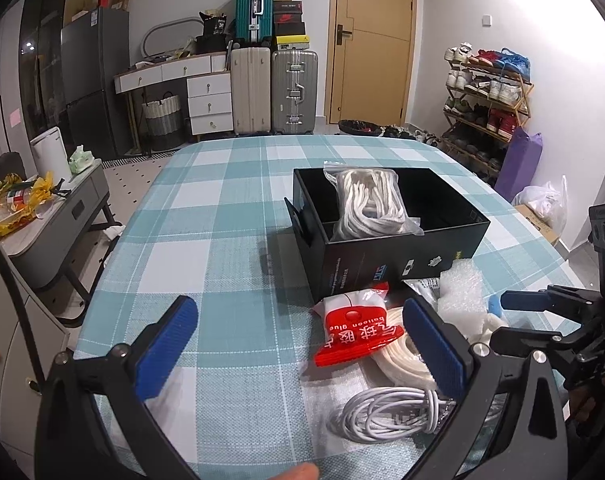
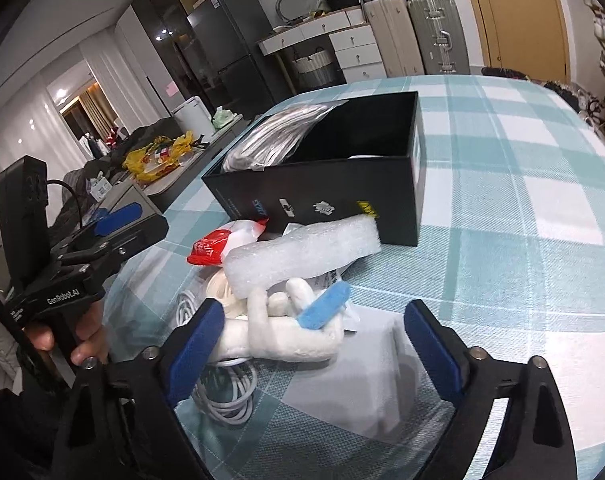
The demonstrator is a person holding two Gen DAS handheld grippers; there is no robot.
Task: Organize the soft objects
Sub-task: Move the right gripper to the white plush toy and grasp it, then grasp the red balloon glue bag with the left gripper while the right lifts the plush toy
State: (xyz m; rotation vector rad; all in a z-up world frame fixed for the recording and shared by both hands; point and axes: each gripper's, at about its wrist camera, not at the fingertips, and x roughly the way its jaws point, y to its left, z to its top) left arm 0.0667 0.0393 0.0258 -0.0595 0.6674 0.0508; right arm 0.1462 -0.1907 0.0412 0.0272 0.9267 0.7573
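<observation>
A black open box (image 1: 398, 256) stands on the checked tablecloth, with a clear bag of white rope (image 1: 366, 204) leaning inside it. In front of it lie a red and white glue packet (image 1: 354, 328), a white tape roll (image 1: 398, 356), a white cable coil (image 1: 386, 408) and white foam (image 1: 462, 296). My left gripper (image 1: 302, 344) is open, its right finger over the tape roll. My right gripper (image 2: 314, 354) is open low over the pile. A white padded lump with a blue strip (image 2: 286, 336) lies between its fingers, close to the left pad (image 2: 194, 352). The foam block (image 2: 302, 252) rests just beyond.
The box (image 2: 322, 188) blocks the way straight ahead of the pile. The left gripper (image 2: 114, 220), held by a hand (image 2: 82, 344), is at the left of the right wrist view. Checked tablecloth (image 1: 206, 220) stretches left and far. A grey side table (image 1: 62, 216) stands off the table's left edge.
</observation>
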